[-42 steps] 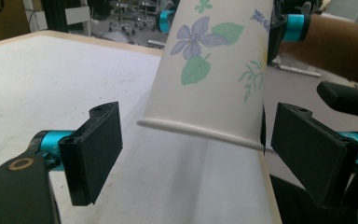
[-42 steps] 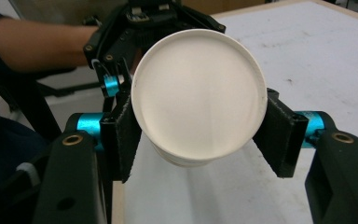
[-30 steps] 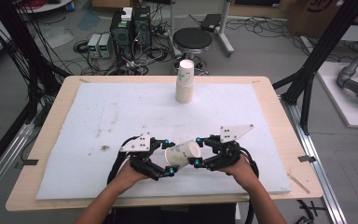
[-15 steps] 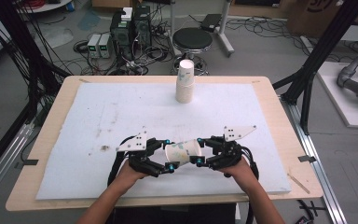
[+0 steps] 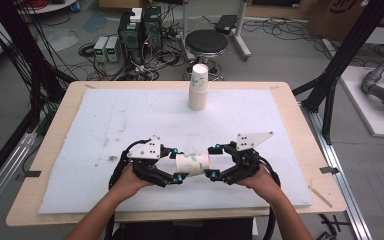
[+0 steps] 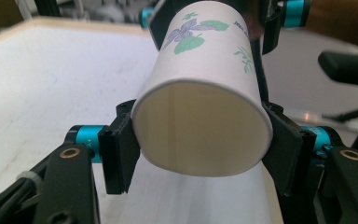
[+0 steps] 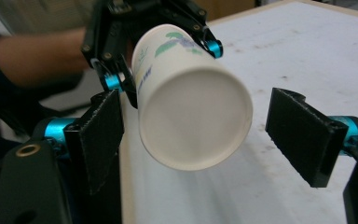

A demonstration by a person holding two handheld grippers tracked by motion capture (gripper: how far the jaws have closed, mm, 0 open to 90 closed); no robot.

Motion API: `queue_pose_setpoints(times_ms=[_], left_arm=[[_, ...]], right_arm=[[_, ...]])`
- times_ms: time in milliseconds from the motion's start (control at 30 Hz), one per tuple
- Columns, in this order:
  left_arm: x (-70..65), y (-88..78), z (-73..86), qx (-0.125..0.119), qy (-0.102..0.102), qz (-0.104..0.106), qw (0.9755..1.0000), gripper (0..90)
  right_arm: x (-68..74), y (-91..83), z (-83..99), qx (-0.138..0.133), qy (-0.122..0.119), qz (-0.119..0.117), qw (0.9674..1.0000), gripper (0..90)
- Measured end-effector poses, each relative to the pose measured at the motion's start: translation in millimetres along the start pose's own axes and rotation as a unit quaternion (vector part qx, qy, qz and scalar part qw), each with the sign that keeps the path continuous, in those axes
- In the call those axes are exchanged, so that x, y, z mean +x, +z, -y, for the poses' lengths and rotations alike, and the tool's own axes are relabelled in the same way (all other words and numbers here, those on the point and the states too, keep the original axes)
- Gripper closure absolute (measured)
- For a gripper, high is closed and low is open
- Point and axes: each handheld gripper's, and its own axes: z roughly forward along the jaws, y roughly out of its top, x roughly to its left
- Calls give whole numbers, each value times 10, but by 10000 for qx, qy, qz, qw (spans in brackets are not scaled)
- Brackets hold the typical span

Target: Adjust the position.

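Though perhaps dented, cup (image 6: 200,135) rim

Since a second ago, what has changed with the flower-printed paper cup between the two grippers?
The flower-printed paper cup has changed hands. The left gripper has just been closing and now clamps the cup near its open rim; the right gripper has just been opening, its pads standing off the cup's base. The cup lies sideways between them as before, and the stack of paper cups at the far edge of the white foam mat has not moved.
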Motion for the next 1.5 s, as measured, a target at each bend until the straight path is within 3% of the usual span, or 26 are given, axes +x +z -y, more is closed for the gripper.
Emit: queue_pose_setpoints(times_ms=[100, 167, 367, 500, 600, 700, 800, 933, 1167, 1333, 1500], left_arm=[[15, -7, -100, 548, 68, -49, 9985, 350], [29, -4, -149, 857, 114, -53, 9962, 350], [53, 25, -287, 1678, 262, -45, 9855, 348], [64, 46, -344, 1973, 290, -90, 9799, 347], [69, 56, -379, 2152, 304, -122, 9760, 347], [78, 70, -429, 2402, 361, -113, 9700, 347], [86, 92, -486, 2681, 459, -127, 9622, 347], [89, 118, -554, 2897, 522, -113, 9556, 347], [79, 171, -563, 3062, 509, -44, 9506, 343], [81, 186, -560, 3076, 469, -22, 9504, 341], [82, 193, -553, 3055, 376, 16, 9515, 338]], right_arm=[[44, 26, -100, 365, -405, 365, 9978, 198], [74, 58, -159, 633, -639, 460, 9949, 197], [105, 190, -271, 1333, -1215, 575, 9819, 198], [113, 266, -305, 1580, -1366, 576, 9762, 198], [114, 291, -310, 1666, -1421, 579, 9740, 198], [120, 315, -324, 1782, -1500, 596, 9707, 198], [137, 349, -358, 1963, -1633, 664, 9646, 198], [159, 414, -393, 2192, -1783, 698, 9567, 198], [164, 539, -383, 2384, -1934, 699, 9492, 200], [189, 645, -360, 2528, -1964, 606, 9454, 206], [213, 728, -330, 2721, -2056, 583, 9382, 259]])
